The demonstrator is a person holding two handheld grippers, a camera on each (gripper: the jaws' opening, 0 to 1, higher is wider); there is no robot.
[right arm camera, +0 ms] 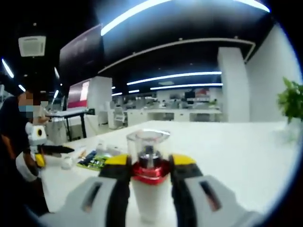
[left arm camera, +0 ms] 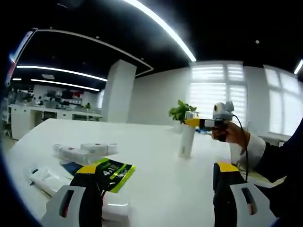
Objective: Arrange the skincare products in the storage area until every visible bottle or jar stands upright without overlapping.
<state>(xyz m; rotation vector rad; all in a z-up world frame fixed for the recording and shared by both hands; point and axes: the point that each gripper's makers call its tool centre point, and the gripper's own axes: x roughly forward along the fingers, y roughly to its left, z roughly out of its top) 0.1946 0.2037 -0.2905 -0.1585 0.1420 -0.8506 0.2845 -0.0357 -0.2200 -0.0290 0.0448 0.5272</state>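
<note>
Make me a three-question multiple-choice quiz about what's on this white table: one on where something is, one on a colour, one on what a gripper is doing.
1. Where does the green and yellow packet lie?
A. Flat on the table, beyond the left gripper
B. Leaning on the potted plant
C. Under the tall bottle

2. What colour is the collar under the clear cap of the white pump bottle?
A. Blue
B. Red
C. Green

3. What is the right gripper doing?
A. Hanging open over bare table
B. Shut on the packet
C. Shut on the upright bottle

Answers: 1 A, the left gripper view shows it flat near the white tubes. 2 B, the right gripper view shows a red ring. 3 C, both jaws press the bottle's neck.
</note>
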